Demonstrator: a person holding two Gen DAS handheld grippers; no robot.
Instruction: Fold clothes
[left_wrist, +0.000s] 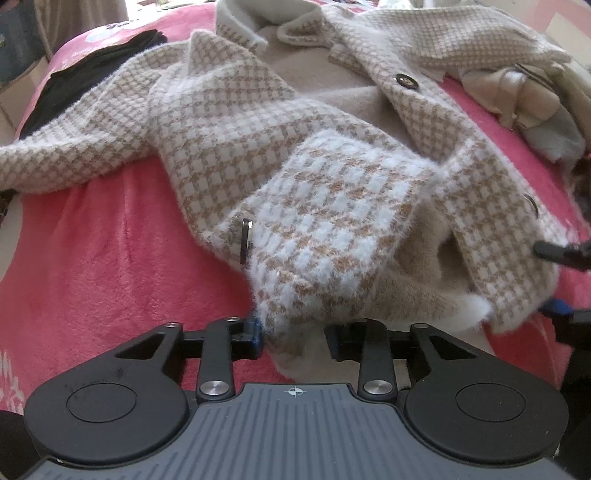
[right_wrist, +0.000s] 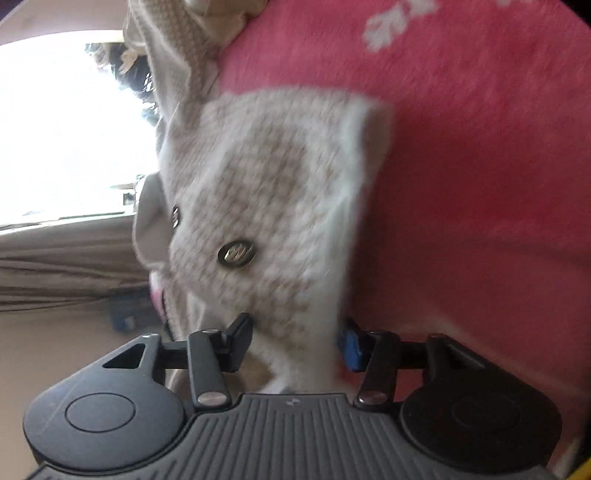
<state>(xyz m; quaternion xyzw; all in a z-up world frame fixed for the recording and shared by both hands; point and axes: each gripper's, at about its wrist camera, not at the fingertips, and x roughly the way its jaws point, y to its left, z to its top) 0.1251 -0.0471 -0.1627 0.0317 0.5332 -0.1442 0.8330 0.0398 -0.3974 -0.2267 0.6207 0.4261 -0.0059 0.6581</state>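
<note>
A fuzzy beige-and-white houndstooth jacket (left_wrist: 295, 184) lies spread on a pink blanket (left_wrist: 110, 258), collar at the far end and one sleeve stretched out to the left. My left gripper (left_wrist: 295, 338) has its jaws narrowly apart, with the jacket's near hem bunched between them and touching both pads. The pocket panel rises from the blanket toward it. My right gripper (left_wrist: 550, 280) comes in at the right edge around the front corner. In the right wrist view, which is blurred, that gripper (right_wrist: 295, 338) holds the jacket's (right_wrist: 277, 184) buttoned edge between its pads, just below a metal button (right_wrist: 236, 253).
A black garment (left_wrist: 81, 81) lies on the blanket at the far left. A heap of beige clothes (left_wrist: 535, 99) sits at the far right. The right wrist view shows the pink blanket (right_wrist: 480, 184) on one side and a bright window (right_wrist: 66, 129) on the other.
</note>
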